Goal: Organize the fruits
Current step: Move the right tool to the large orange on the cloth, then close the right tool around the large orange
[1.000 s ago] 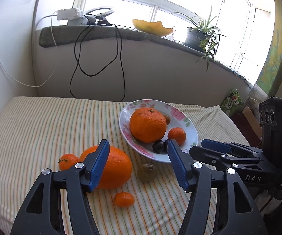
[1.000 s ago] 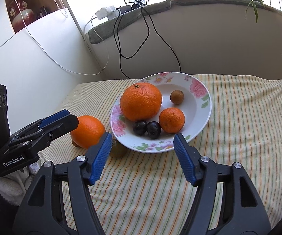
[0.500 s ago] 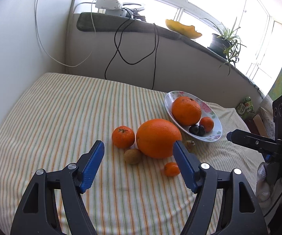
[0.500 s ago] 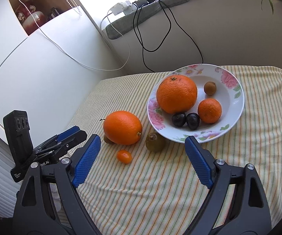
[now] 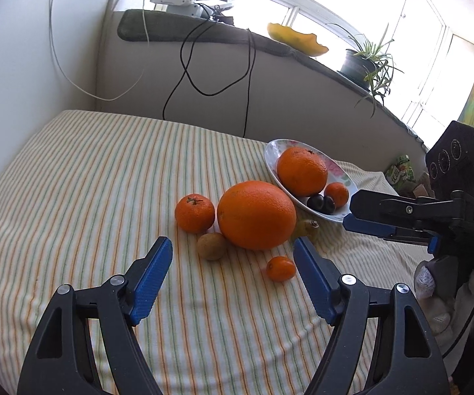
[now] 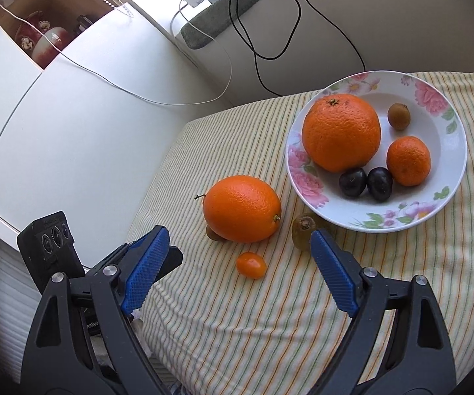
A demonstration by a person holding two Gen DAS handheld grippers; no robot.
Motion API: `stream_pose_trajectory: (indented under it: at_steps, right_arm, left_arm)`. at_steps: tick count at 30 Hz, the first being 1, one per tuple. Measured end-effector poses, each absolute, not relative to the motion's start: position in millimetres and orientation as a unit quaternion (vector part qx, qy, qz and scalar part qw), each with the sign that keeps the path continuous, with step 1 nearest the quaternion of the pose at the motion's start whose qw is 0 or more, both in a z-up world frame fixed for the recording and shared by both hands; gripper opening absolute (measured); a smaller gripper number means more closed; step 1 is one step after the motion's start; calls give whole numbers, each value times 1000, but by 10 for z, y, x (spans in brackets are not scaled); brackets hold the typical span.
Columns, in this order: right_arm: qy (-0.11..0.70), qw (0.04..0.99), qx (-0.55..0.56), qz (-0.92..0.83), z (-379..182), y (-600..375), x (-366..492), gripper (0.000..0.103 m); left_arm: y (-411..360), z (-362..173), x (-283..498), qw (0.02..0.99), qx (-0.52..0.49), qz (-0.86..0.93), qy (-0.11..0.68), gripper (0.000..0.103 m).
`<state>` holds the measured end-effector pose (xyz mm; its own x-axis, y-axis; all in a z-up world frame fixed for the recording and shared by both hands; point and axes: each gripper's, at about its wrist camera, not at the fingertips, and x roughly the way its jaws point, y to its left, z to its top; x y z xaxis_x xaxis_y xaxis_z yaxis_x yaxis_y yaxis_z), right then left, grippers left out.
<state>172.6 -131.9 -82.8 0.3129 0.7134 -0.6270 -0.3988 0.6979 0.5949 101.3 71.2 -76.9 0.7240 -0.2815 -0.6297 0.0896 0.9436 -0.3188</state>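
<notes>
On the striped cloth lie a large orange [image 5: 256, 214], a mandarin [image 5: 195, 213], a brown kiwi [image 5: 211, 246], a kumquat [image 5: 280, 268] and a greenish kiwi [image 5: 307, 227]. My left gripper [image 5: 233, 253] is open and empty, just short of them. The flowered plate [image 6: 454, 151] holds an orange [image 6: 340, 131], a mandarin [image 6: 408, 160], two dark plums [image 6: 365, 181] and a small brown fruit [image 6: 399, 116]. My right gripper [image 6: 238, 240] is open and empty, near the loose orange [image 6: 242, 209], kumquat [image 6: 251, 265] and kiwi [image 6: 302, 230]. The loose mandarin is hidden in the right wrist view.
A windowsill [image 5: 204, 29] behind the table carries a power strip, hanging cables, a yellow bowl [image 5: 296, 38] and a potted plant [image 5: 365, 62]. A white cabinet [image 6: 72, 115] stands to the left. The table's near left corner [image 6: 158, 296] drops off close to the left gripper [image 6: 171, 256].
Both grippers have drawn back from the plate and swung left. The loose fruits now sit ahead of the left fingers, and the kumquat has come into the right wrist view.
</notes>
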Motion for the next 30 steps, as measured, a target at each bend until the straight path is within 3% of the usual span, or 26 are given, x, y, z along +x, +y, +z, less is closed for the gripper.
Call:
stream_pose_trajectory:
  at_steps: [10,30]
  right_arm:
    - [489,775,190,352,-924,-1089,1835,90]
    - [505,775,181,335,-1115,-842,2022,90]
  left_arm:
    - [579,-794,1223,918,-103,-131,360,76]
    - [573,-948,1438,903,-133,-149,381,76]
